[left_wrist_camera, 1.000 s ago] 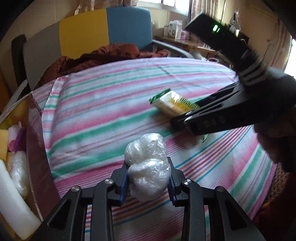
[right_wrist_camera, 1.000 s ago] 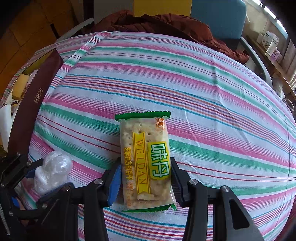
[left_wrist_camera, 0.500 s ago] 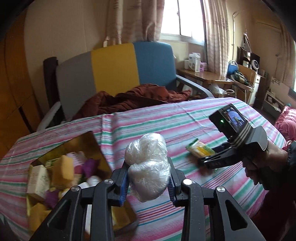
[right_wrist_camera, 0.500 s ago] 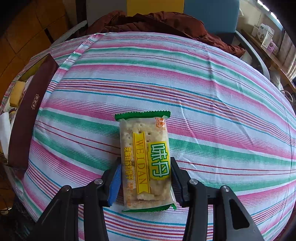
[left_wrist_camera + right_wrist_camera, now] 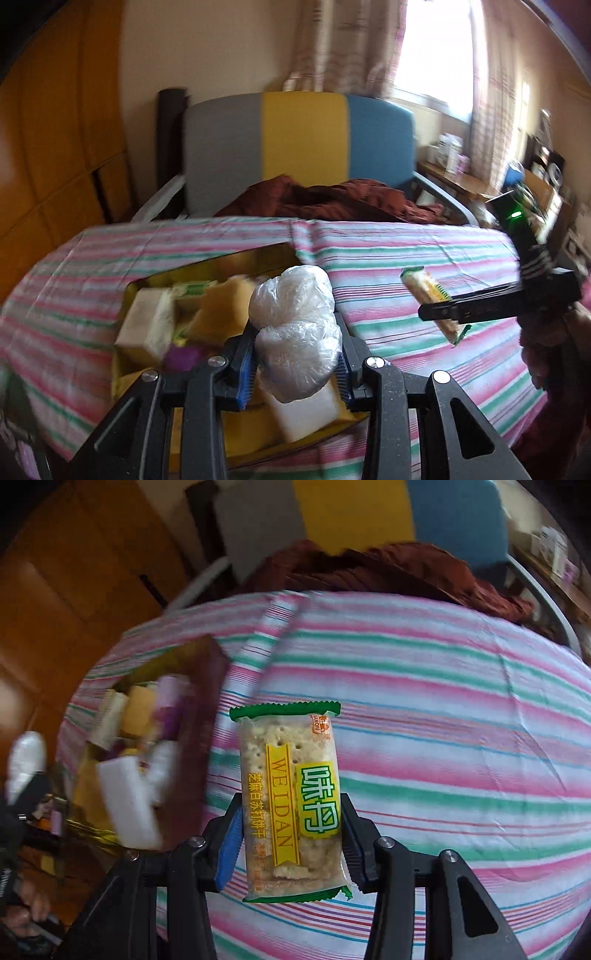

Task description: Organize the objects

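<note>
**Two loads in the air, one crowded box**

The striped pink, green and white tablecloth (image 5: pixel 443 709) covers the whole table, and everything I say is placed from the open gold-lined cardboard box (image 5: pixel 138 291) lying on it, its dark brown outer wall facing my right side. That box is already heaped with yellow sponges, pale wrapped blocks and a white foam piece; blur hides the finer contents.

My left gripper (image 5: pixel 297 354) hangs over the near edge of the box, its jaws clamped on a lumpy ball of clear crinkled plastic wrap (image 5: pixel 295 332). The ball bulges well above the fingers, so I judge the grip shallow: a jolt could let it squirt out, and, being light, it may roll off the heap instead of settling.

My right gripper (image 5: pixel 291 842) is off to the right of the box, above the cloth, pinching the lower half of a green-edged clear packet of soda crackers with a yellow band (image 5: pixel 290 797). The risk here is crushing brittle crackers by squeezing harder.

Both grippers seem headed for the same box, so a collision above it is my main worry.
</note>
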`<action>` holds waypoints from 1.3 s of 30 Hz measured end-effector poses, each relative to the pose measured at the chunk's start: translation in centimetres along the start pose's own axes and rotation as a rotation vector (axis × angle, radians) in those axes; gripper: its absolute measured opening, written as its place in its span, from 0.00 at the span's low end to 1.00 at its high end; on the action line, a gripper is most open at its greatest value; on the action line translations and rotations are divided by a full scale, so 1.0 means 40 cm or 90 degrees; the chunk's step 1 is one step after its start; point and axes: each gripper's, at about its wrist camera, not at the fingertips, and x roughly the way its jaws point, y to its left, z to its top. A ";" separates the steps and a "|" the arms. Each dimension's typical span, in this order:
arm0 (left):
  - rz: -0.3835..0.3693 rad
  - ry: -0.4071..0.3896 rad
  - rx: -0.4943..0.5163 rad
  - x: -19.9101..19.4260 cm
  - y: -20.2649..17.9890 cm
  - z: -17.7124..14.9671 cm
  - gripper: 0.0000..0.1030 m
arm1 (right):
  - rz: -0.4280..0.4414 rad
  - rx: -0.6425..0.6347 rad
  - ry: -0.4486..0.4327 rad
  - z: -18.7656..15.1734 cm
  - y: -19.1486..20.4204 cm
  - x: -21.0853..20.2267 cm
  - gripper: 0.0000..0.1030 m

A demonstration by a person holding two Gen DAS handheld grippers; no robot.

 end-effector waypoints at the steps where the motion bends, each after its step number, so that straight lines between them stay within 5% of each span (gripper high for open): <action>1: 0.004 0.004 -0.020 -0.002 0.033 -0.006 0.35 | 0.014 -0.013 -0.005 0.009 0.037 -0.003 0.46; 9: 0.043 0.024 -0.173 -0.028 0.283 -0.075 0.35 | 0.085 -0.093 -0.004 0.085 0.294 0.070 0.47; 15: 0.013 0.031 -0.219 -0.005 0.331 -0.072 0.36 | 0.100 -0.036 0.015 0.134 0.351 0.165 0.47; 16: 0.003 0.032 -0.224 0.004 0.331 -0.062 0.39 | 0.111 -0.015 0.015 0.139 0.348 0.174 0.49; 18: -0.029 0.037 -0.227 0.030 0.322 -0.039 0.63 | 0.143 0.022 0.019 0.148 0.342 0.194 0.50; 20: -0.029 0.033 -0.228 0.050 0.310 -0.023 0.72 | 0.171 0.035 0.019 0.149 0.344 0.199 0.51; 29: 0.046 0.045 -0.180 0.059 0.281 -0.041 0.78 | 0.135 -0.002 0.010 0.099 0.360 0.182 0.52; 39: 0.116 0.023 -0.146 0.004 0.258 -0.064 0.98 | 0.050 -0.069 -0.065 0.020 0.398 0.131 0.52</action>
